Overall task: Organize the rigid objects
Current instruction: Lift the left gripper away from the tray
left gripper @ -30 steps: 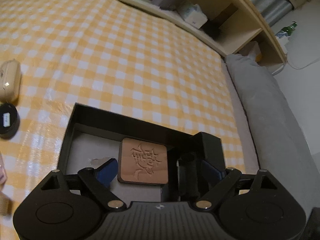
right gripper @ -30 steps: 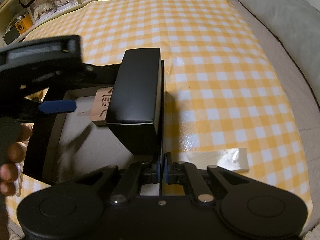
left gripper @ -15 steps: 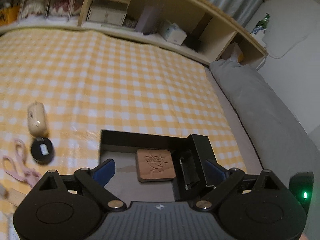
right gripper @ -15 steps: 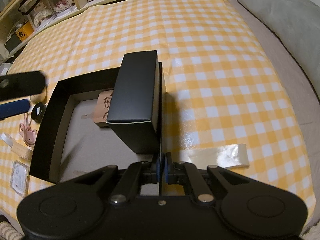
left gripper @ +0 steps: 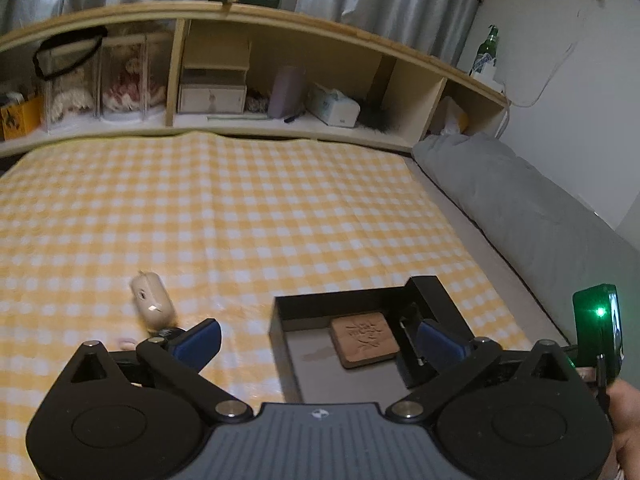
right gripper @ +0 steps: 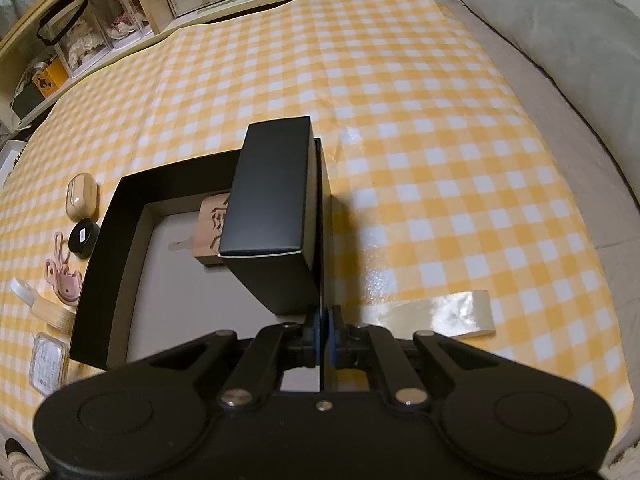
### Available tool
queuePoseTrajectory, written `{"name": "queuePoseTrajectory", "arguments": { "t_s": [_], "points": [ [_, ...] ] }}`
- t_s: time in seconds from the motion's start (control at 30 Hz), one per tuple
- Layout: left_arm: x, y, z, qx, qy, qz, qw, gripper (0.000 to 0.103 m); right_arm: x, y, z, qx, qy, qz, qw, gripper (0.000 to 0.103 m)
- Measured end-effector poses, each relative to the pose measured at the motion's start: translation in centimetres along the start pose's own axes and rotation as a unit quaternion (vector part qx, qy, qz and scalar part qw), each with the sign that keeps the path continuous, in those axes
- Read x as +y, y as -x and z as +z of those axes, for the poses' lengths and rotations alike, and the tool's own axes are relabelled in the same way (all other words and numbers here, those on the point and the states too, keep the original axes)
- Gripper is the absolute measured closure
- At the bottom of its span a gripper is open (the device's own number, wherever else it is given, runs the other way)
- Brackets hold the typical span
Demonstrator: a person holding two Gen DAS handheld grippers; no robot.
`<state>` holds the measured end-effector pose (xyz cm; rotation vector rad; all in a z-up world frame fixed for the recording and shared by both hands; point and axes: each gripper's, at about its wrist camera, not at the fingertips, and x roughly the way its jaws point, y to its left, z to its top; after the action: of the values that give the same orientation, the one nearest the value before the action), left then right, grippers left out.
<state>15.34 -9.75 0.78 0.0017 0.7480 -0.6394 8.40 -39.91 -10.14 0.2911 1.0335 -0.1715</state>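
Your left gripper (left gripper: pixel 316 338) hung above the yellow-and-white checked cloth (left gripper: pixel 240 216), its blue-padded jaws spread wide and opening further — nothing lay between them. Your right gripper (right gripper: pixel 324 330) had its jaws pressed together on the thin right-hand wall of the shallow black open-topped tray (right gripper: pixel 120 208), pinching that wall at its near end.

Inside the tray, a flat square wooden tile carved with a character (left gripper: pixel 364 338) lay on the grey floor, just beside a tall black rectangular box (right gripper: pixel 272 200) that stood against the pinched wall.

Outside the tray — on the cloth to its left — lay a beige oval case (right gripper: pixel 82 195), a small round black tin (right gripper: pixel 83 237) and a pink strap (right gripper: pixel 62 276). A strip of clear tape (right gripper: pixel 440 316) lay to the tray's right.
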Motion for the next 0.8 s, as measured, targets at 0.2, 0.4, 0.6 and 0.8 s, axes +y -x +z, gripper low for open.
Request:
{"name": "queuePoseTrajectory", "arguments": {
  "t_s": [0.2,0.4,0.6,0.8],
  "points": [
    [1.8,1.9,-0.2,-0.018,-0.034,0.015,0.9992,0.000,0.1,0.0,0.0,0.002,-0.003,0.000,1.000,0.098],
    [4.5,2.1,-0.6,0.010,-0.035,0.038,0.9986,0.000,0.4,-0.1,0.0,0.003,0.000,-0.005,1.000,0.097],
    [7.7,0.3,-2.6,0.084,0.008,0.083,0.9930,0.000,0.3,-0.4,0.1,0.009,-0.002,-0.004,1.000,0.097],
    [9.0,-2.5,-4.0,0.146,0.035,0.075,0.9858,0.000,0.7,-0.9,0.2,0.016,0.006,-0.010,1.000,0.097]
  ]
}}
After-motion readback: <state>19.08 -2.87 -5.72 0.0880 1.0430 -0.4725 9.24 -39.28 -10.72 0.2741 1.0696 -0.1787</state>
